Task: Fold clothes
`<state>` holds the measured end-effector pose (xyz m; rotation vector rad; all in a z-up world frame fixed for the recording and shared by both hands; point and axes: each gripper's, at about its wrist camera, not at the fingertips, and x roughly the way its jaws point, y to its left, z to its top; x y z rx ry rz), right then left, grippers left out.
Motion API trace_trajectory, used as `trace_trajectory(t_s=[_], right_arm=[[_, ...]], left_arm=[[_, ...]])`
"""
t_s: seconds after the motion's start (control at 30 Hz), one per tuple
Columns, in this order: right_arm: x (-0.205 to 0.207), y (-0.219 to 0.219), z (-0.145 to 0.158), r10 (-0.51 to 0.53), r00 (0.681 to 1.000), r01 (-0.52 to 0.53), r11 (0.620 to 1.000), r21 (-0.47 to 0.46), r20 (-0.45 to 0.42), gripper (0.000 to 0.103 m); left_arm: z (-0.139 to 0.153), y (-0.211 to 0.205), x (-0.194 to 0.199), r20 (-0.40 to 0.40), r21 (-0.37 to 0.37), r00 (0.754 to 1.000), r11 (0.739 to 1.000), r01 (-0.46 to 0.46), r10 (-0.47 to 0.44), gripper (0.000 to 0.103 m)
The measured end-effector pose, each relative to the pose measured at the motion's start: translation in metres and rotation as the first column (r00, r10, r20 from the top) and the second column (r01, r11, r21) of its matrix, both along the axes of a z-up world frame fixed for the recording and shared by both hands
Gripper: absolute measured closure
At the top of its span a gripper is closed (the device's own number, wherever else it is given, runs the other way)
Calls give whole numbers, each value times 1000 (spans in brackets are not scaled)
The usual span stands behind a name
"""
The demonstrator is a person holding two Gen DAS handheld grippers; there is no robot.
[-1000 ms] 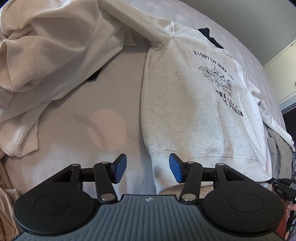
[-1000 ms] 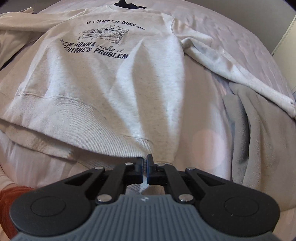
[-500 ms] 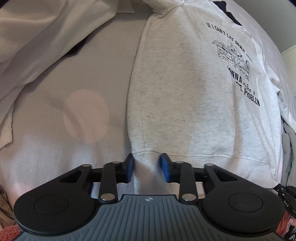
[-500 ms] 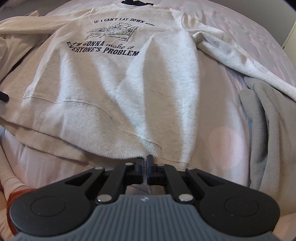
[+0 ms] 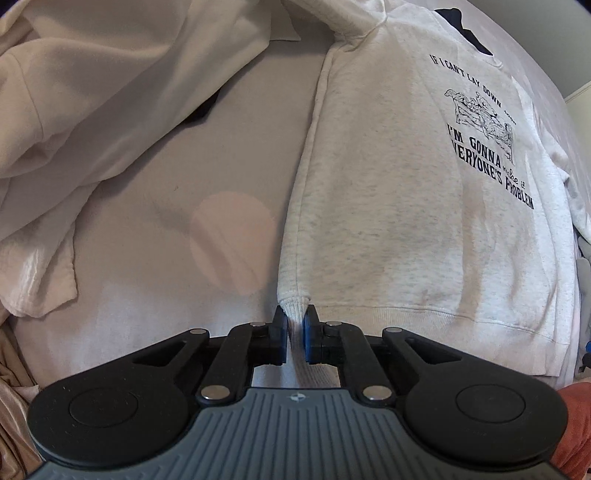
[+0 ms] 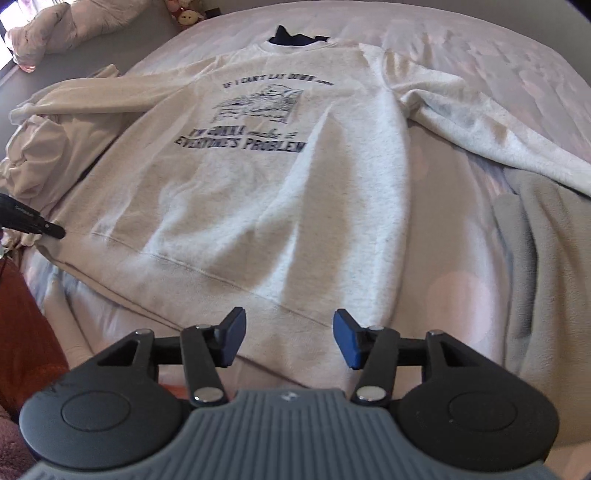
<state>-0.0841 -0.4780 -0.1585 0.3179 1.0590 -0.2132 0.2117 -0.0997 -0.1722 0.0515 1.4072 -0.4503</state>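
Note:
A light grey sweatshirt [image 5: 399,206] with dark printed text lies face up and spread flat on the bed; it also shows in the right wrist view [image 6: 280,206]. My left gripper [image 5: 294,325] is shut on the ribbed hem at the sweatshirt's bottom left corner. My right gripper [image 6: 289,328] is open and empty, just above the hem near the bottom right corner. The left gripper's tip [image 6: 40,225] shows at the left edge of the right wrist view. The right sleeve [image 6: 487,133] lies spread out to the right.
A pile of cream clothes [image 5: 92,85] lies to the left on the bed. A grey fleece garment [image 6: 546,266] lies to the right of the sweatshirt. The pale bedsheet [image 5: 177,206] shows between pile and sweatshirt. A pillow [image 6: 55,26] lies far back left.
My left gripper moved onto the hem corner and closed on it. My right gripper let go of the hem, opened and drew back a little.

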Motion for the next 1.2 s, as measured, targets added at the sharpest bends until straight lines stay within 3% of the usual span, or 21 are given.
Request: trace_trajectory(t_s=[0.07, 0.17, 0.2, 0.5, 0.57, 0.6, 0.77, 0.83, 0.97, 1.07, 1.2], right_arm=[[-1, -17, -11, -59, 997, 60, 998, 15, -53, 49], [-2, -44, -27, -134, 987, 146, 980, 132, -90, 62], [0, -48, -31, -144, 984, 159, 975, 155, -104, 62], [30, -46, -63, -98, 958, 160, 963, 218, -268, 62], [34, -41, -64, -96, 958, 153, 968, 201, -270, 80], [33, -40, -63, -107, 959, 159, 969, 188, -261, 93], [8, -49, -36, -181, 973, 209, 952, 223, -142, 94], [-5, -55, -15, -200, 975, 217, 948, 235, -96, 95], [-18, -58, 37, -168, 985, 170, 964, 203, -27, 95], [-15, -56, 58, -124, 991, 129, 980, 151, -46, 95], [-2, -52, 41, -90, 986, 106, 987, 118, -138, 96]], left_arm=[[-3, -2, 1, -2, 6, 1000, 1000, 1, -1, 97], [-6, -2, 2, -12, -3, 1000, 1000, -8, 8, 97], [-6, -1, 3, -15, -6, 1000, 1000, -11, 10, 97], [-8, -5, -2, -15, -5, 1000, 1000, -14, 14, 96], [-8, -4, -2, -16, -9, 1000, 1000, -19, 19, 96], [-7, -3, -2, -15, -16, 1000, 1000, -23, 23, 96], [15, 7, -3, -4, -113, 1000, 993, -18, 18, 98], [32, 11, -5, 4, -168, 1000, 986, -2, 2, 98], [67, 15, -7, 40, -198, 998, 979, 47, -39, 99], [75, 16, -9, 26, -171, 997, 983, 72, -68, 99], [61, 0, -11, 13, -50, 992, 991, 124, -124, 99]])
